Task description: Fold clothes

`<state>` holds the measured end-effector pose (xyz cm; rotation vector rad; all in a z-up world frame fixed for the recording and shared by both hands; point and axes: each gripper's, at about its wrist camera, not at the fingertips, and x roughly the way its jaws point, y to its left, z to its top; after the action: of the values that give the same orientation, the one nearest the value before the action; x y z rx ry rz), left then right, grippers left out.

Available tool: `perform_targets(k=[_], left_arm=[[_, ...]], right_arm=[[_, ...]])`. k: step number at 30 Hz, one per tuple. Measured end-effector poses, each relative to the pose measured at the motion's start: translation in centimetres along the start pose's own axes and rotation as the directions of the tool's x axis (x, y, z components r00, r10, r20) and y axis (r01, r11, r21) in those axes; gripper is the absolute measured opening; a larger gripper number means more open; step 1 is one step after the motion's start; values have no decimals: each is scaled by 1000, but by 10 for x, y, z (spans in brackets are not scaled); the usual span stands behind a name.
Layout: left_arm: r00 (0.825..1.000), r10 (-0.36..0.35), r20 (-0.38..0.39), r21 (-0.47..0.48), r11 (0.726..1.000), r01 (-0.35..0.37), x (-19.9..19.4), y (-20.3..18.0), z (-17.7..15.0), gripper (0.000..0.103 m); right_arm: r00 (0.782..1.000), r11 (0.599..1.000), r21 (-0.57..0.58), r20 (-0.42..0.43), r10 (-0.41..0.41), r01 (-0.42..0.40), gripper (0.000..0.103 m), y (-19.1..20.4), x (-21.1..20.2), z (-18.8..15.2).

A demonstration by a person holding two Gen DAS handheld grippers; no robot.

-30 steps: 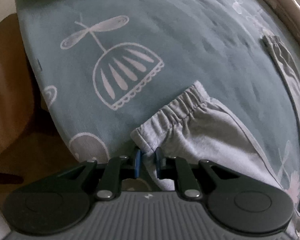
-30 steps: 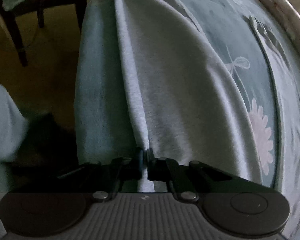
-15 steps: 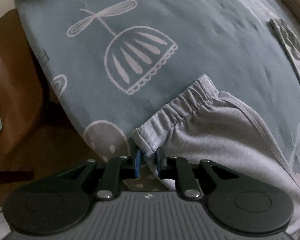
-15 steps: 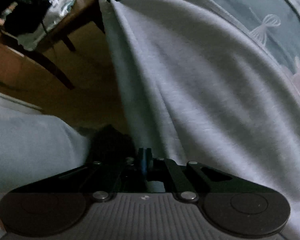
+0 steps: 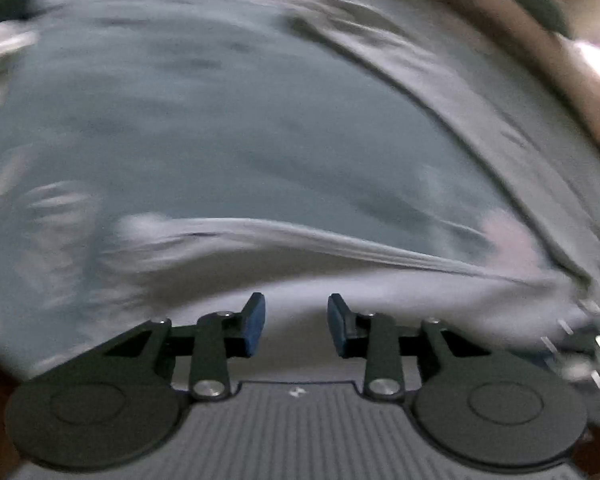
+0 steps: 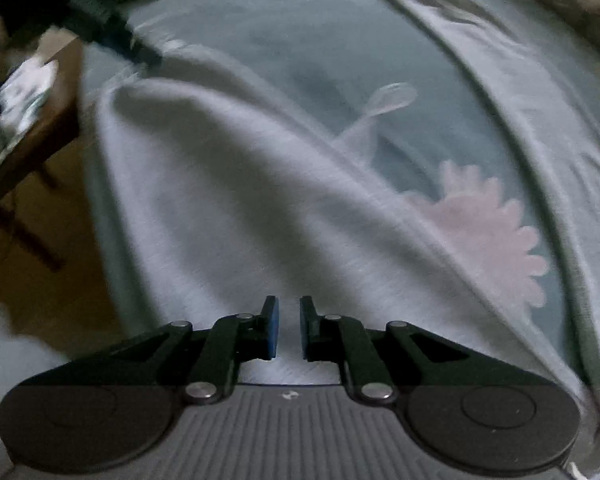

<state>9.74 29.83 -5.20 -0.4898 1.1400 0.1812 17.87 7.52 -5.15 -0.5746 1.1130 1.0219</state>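
1. The left gripper (image 5: pixel 296 326) sat at the lower centre of its own view, its blue-padded jaws clearly apart and opening, with nothing pinched between them.
2. The grey garment (image 5: pixel 380 292) lay directly beyond those jaws, stretched as a pale band from the left of centre toward the right edge of the frame; the pads were not pressing on it.
3. The teal bedspread (image 5: pixel 220 128) filled the upper and middle part of the left view, heavily blurred, so its printed pattern could not be read there.
4. The right gripper (image 6: pixel 289 328) held the lower centre of its view, its jaws parted by a narrow gap and opening, with no cloth caught in the gap.
5. In the right view the garment (image 6: pixel 228 220) spread from the jaws up toward the upper left, lying on the bedspread (image 6: pixel 300 52).
6. A pink flower print (image 6: pixel 484 232) showed on the bedspread to the right of the garment.
7. The other gripper appeared as a dark blurred shape (image 6: pixel 100 24) in the upper left, at the garment's far end.
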Motion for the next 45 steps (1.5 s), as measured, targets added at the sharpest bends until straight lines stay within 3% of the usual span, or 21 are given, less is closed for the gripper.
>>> perform_targets(k=[5, 9, 15, 19, 23, 29, 33, 35, 38, 41, 45], left_arm=[[994, -107, -37, 79, 991, 110, 45, -33, -1, 36], [995, -81, -66, 67, 994, 85, 59, -31, -7, 39], [997, -54, -58, 109, 992, 60, 42, -27, -17, 40], [1000, -15, -3, 114, 993, 15, 52, -29, 2, 40], [998, 7, 60, 106, 994, -13, 55, -26, 19, 40], [996, 62, 68, 210, 975, -75, 40, -48, 20, 39], [996, -13, 85, 303, 953, -14, 29, -85, 18, 39], [995, -72, 69, 354, 934, 44, 31, -109, 14, 39], [991, -135, 12, 465, 878, 114, 46, -150, -1, 39], [980, -190, -51, 566, 804, 185, 61, -190, -17, 36], [954, -273, -124, 671, 686, 283, 81, -242, -40, 36]], right_arm=[[992, 985, 168, 116, -46, 26, 13, -20, 12, 20], [995, 978, 208, 81, -50, 32, 14, -22, 41, 30], [997, 987, 151, 56, -54, 45, 25, -12, 26, 12], [996, 993, 102, 55, -73, 67, 30, -8, 29, 16], [990, 989, 120, 98, -104, 92, 49, -18, 39, 41], [987, 979, 187, 123, -103, 78, 51, -25, 21, 46], [982, 963, 240, 115, -150, 119, 51, -34, -11, 14], [976, 950, 266, 100, -195, 163, 51, -41, -28, -7], [963, 916, 324, 46, -267, 238, 51, -60, -46, -43], [950, 870, 395, -21, -311, 294, 51, -83, -55, -77], [931, 811, 471, -74, -357, 348, 51, -111, -69, -117]])
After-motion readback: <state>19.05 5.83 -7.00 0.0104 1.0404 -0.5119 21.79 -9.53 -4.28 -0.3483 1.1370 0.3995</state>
